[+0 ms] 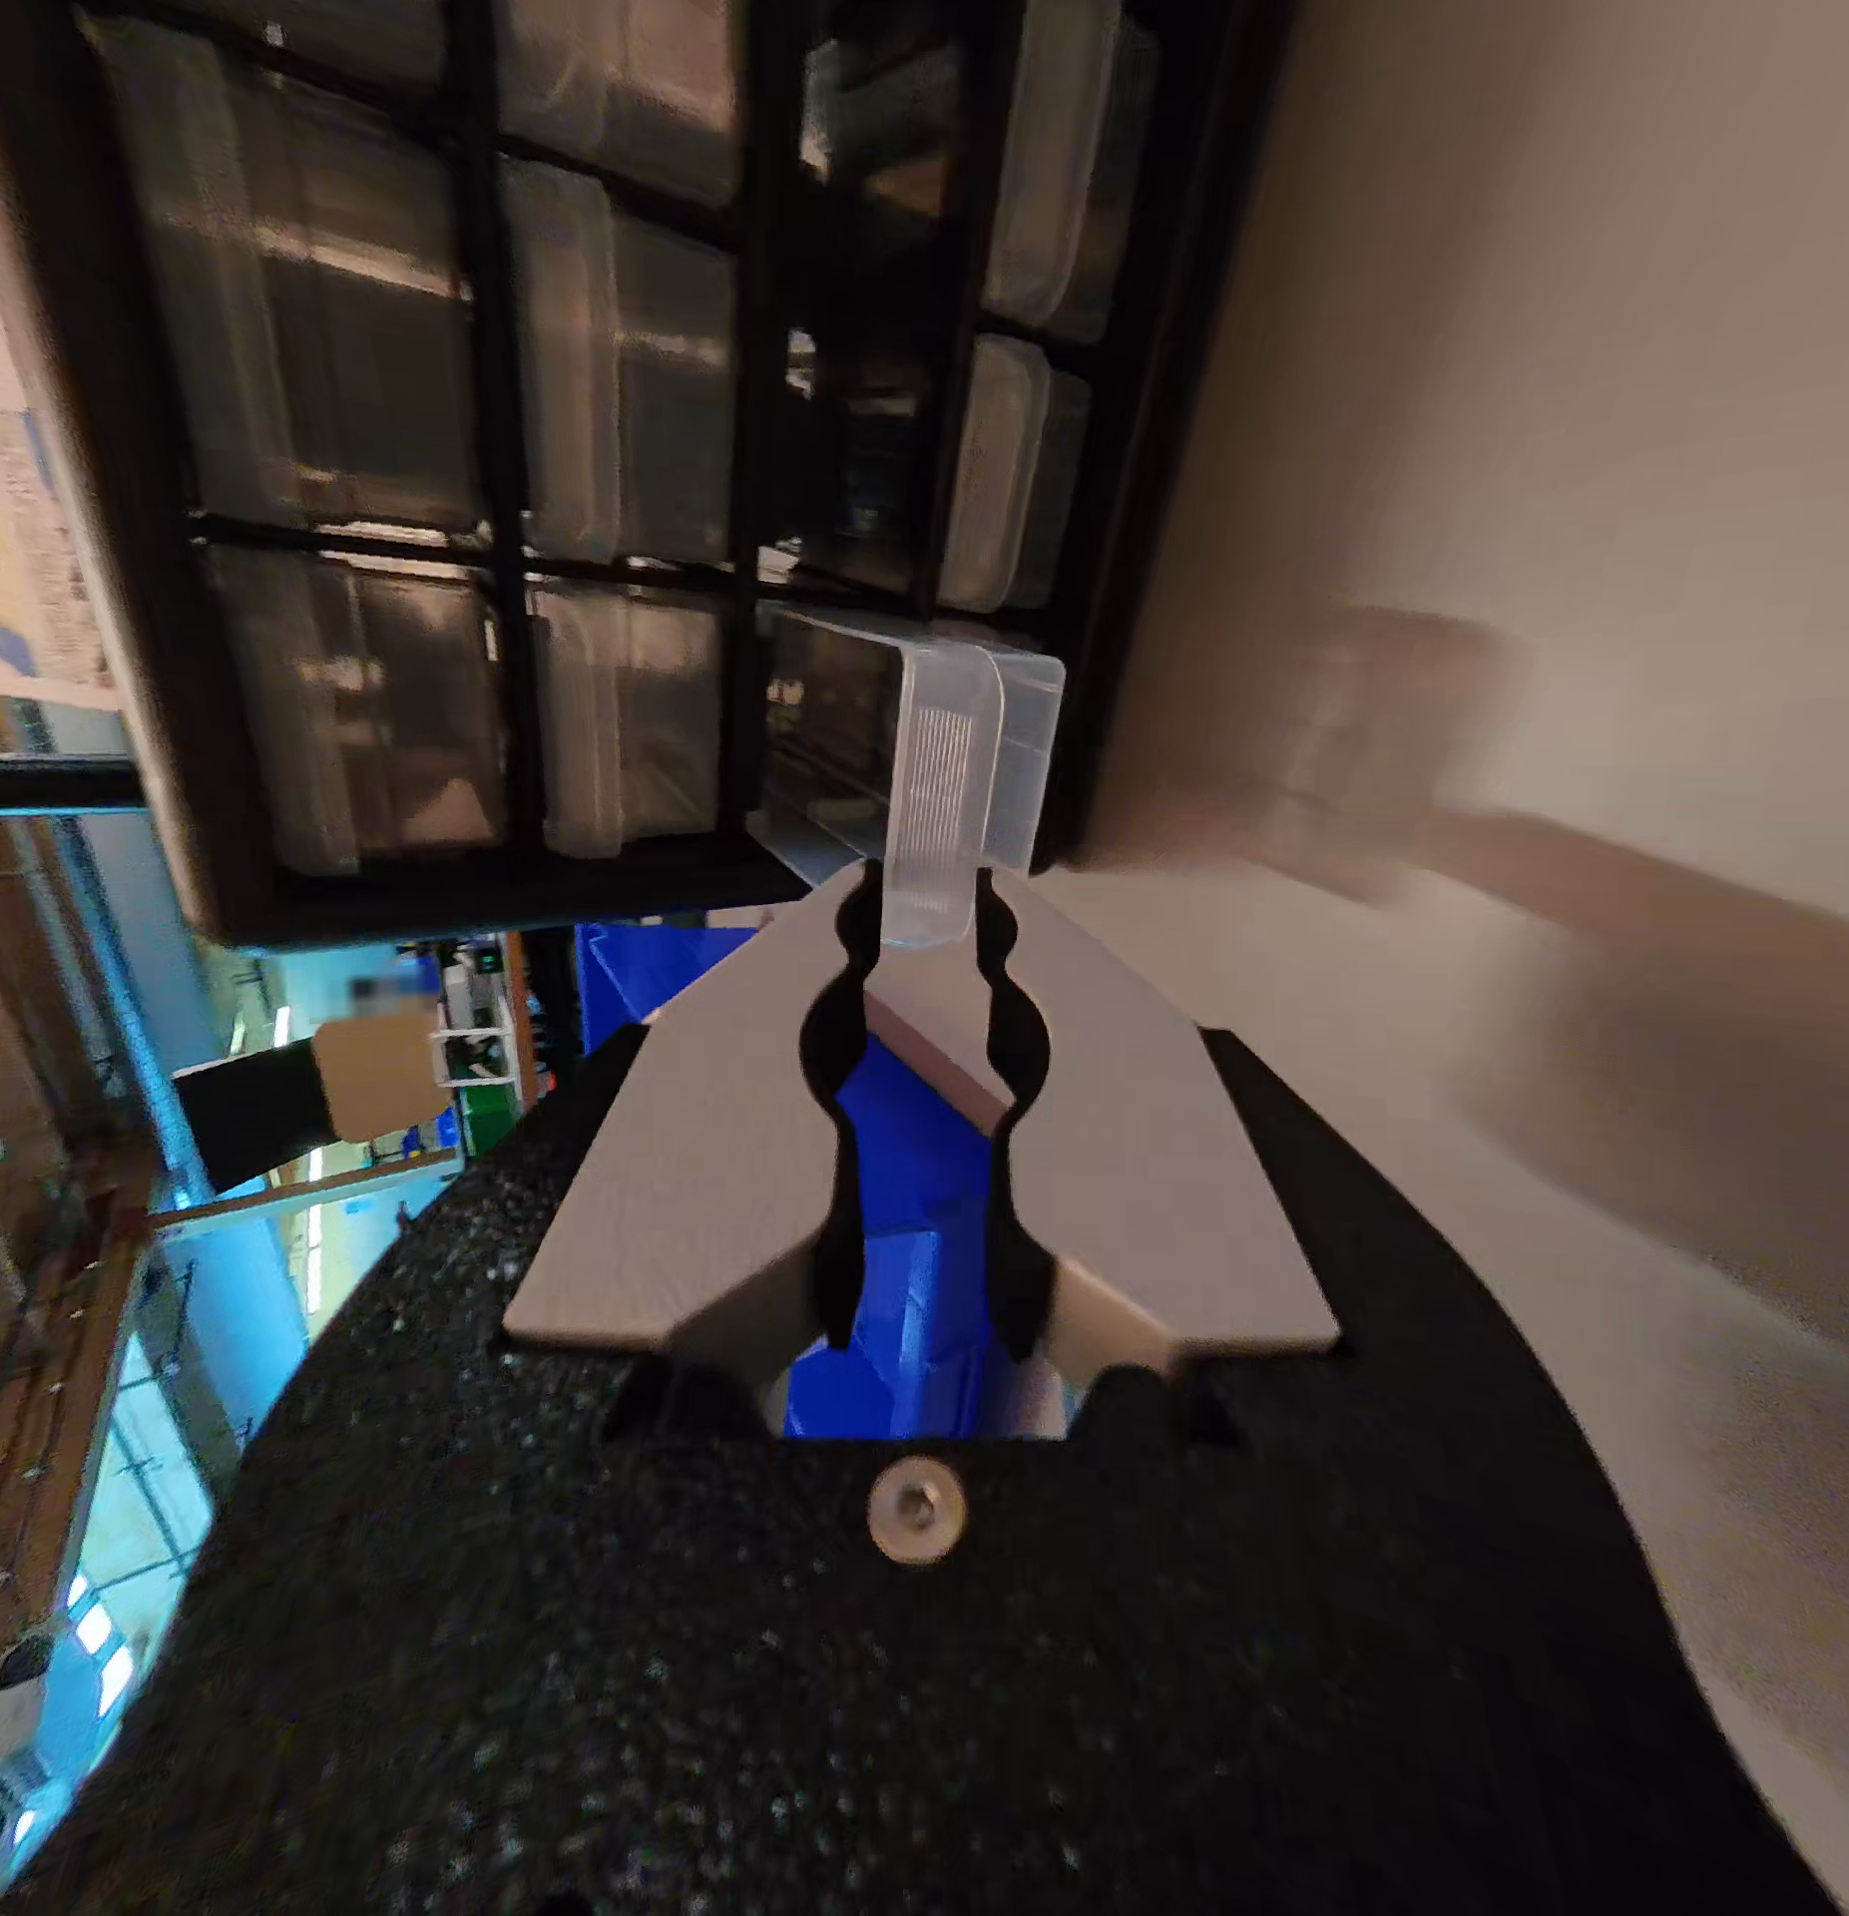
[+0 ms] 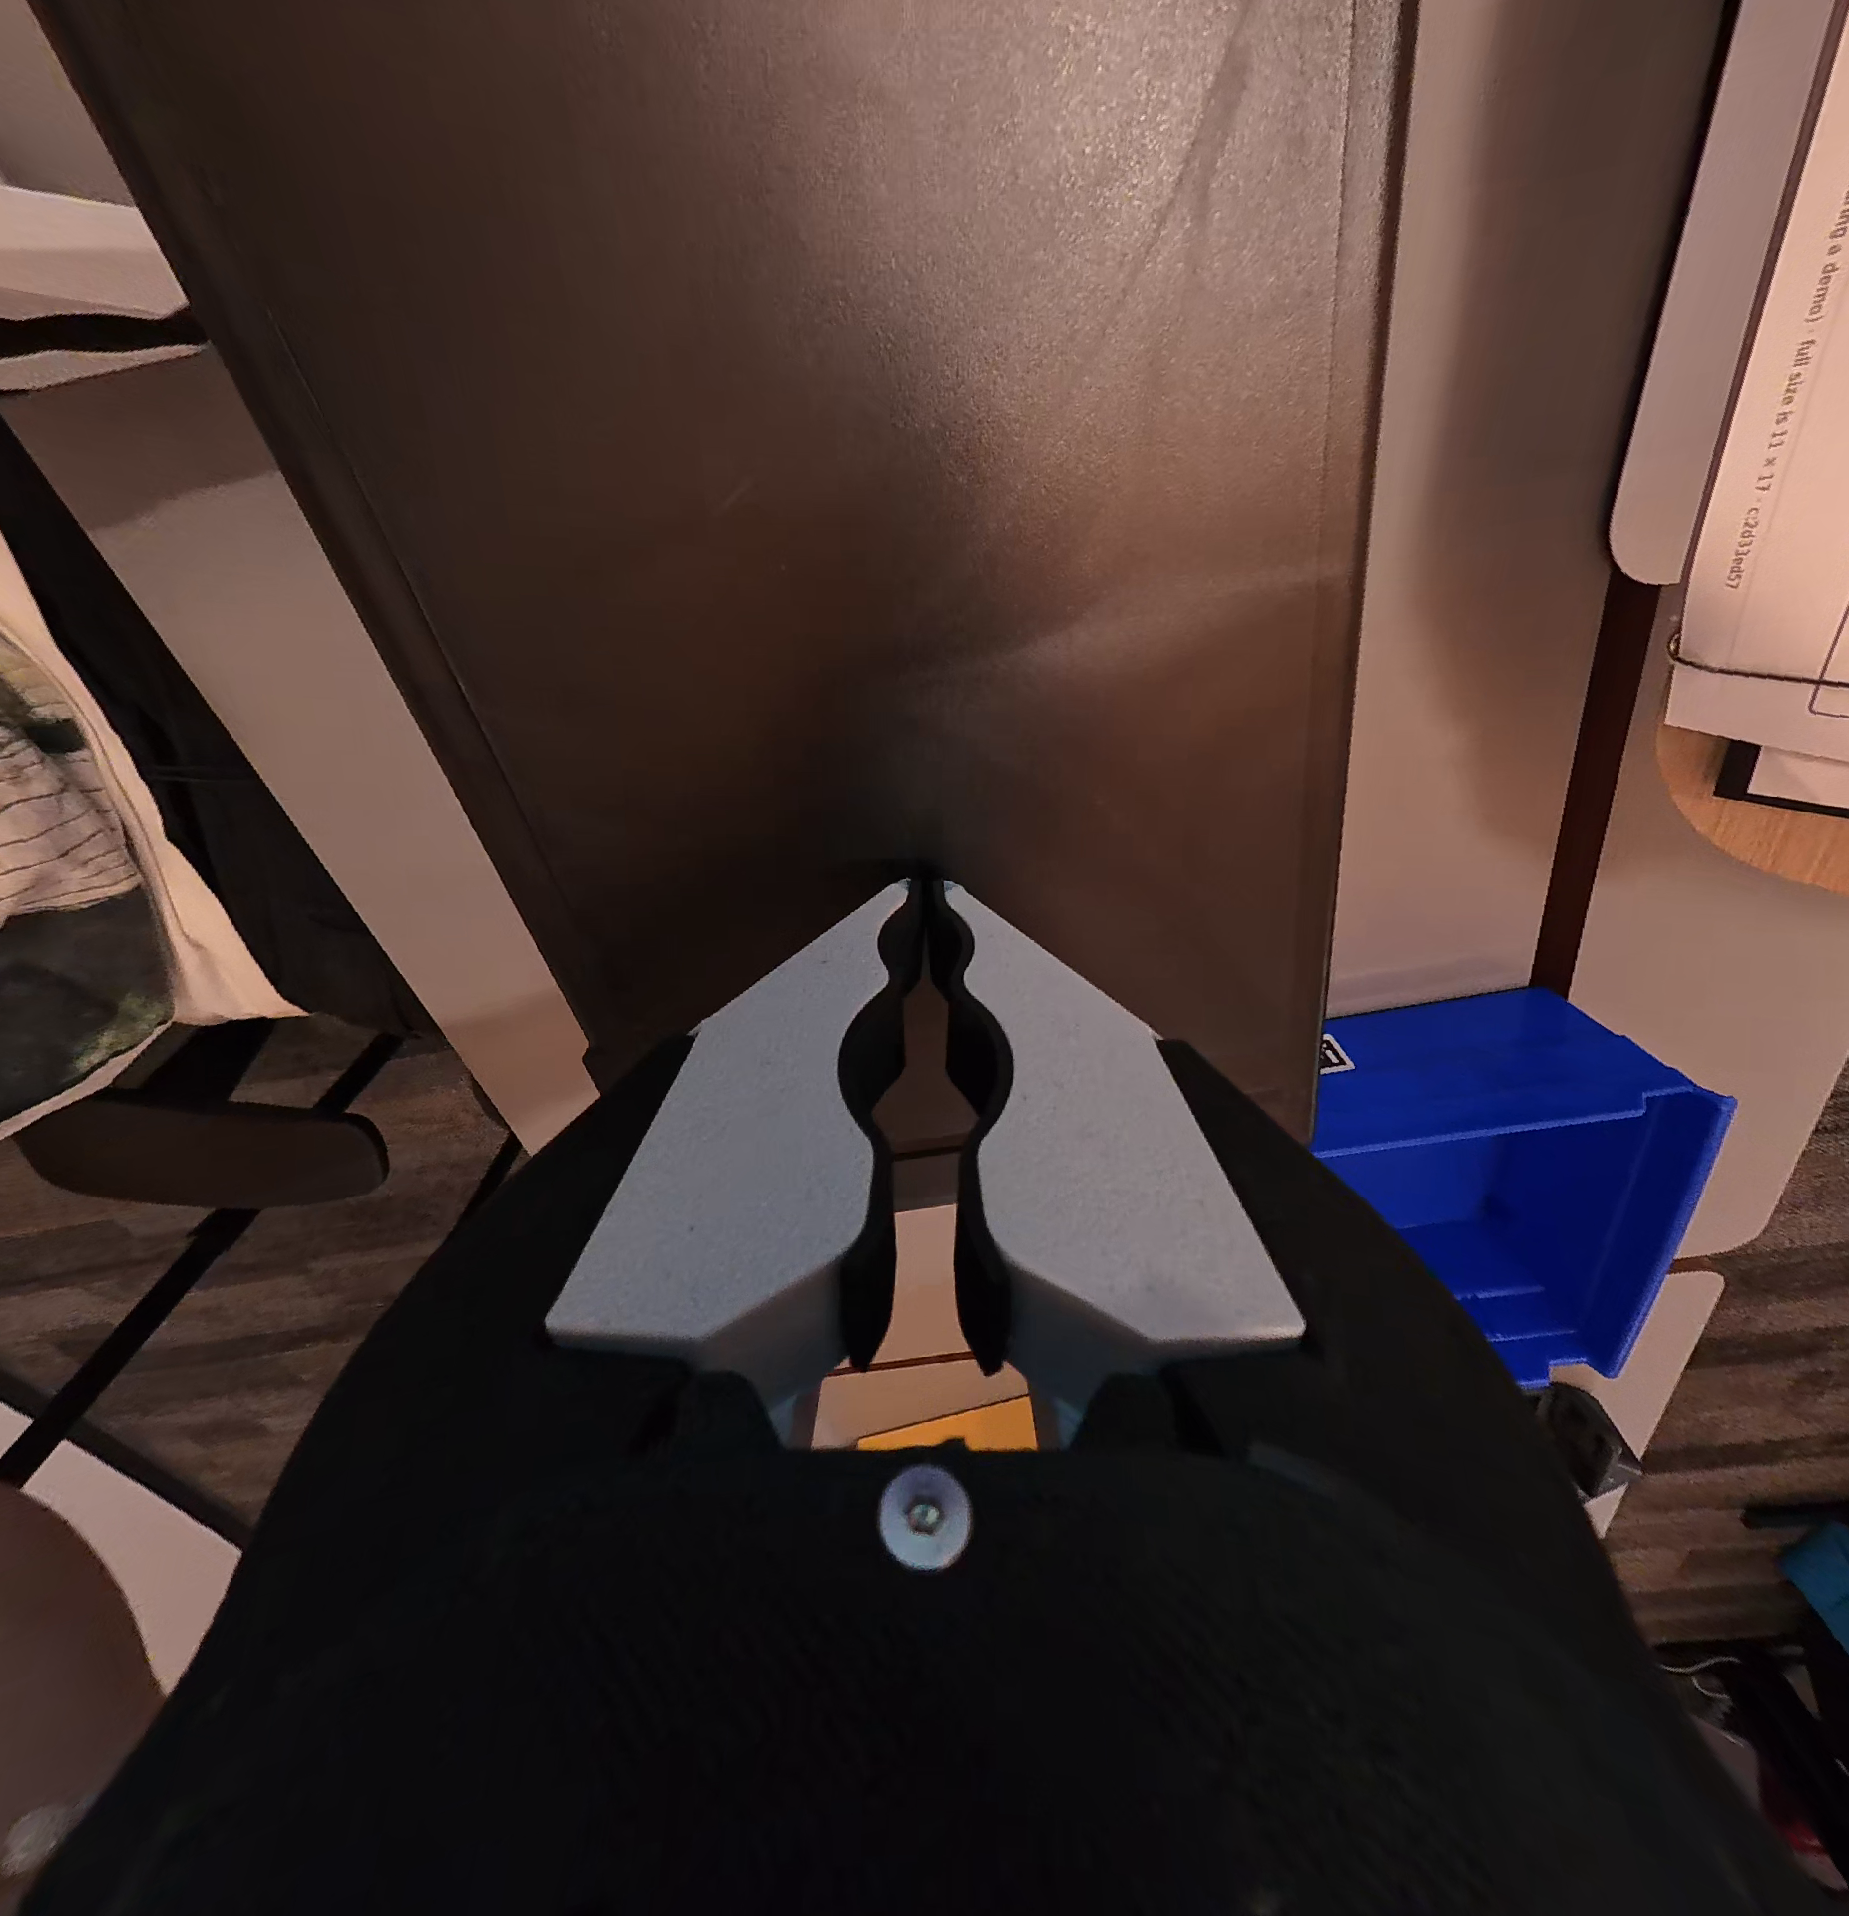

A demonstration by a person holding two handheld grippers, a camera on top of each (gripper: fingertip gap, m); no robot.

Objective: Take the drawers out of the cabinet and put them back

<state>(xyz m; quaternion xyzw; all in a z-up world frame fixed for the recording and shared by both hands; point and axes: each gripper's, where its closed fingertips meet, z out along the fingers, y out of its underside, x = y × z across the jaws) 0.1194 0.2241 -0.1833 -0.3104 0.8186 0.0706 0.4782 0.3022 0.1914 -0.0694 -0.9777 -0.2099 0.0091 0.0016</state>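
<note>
A black cabinet (image 1: 484, 415) with rows of clear plastic drawers fills the top of the left wrist view, which is turned on its side. One clear drawer (image 1: 961, 726) at the cabinet's corner sticks partly out of its slot. My left gripper (image 1: 927, 892) is shut on that drawer's ribbed handle tab (image 1: 930, 829), one fingertip on each side. In the right wrist view, my right gripper (image 2: 920, 890) is shut and empty, with its tips pressed against a plain dark panel of the cabinet (image 2: 795, 467).
The cabinet stands on a white table (image 1: 1417, 1089). Blue bins (image 1: 899, 1172) lie beyond the table's edge, and one blue bin (image 2: 1500, 1172) sits on the floor right of the cabinet. Printed sheets (image 2: 1791, 415) hang at the right. A person (image 1: 267, 1109) stands far off.
</note>
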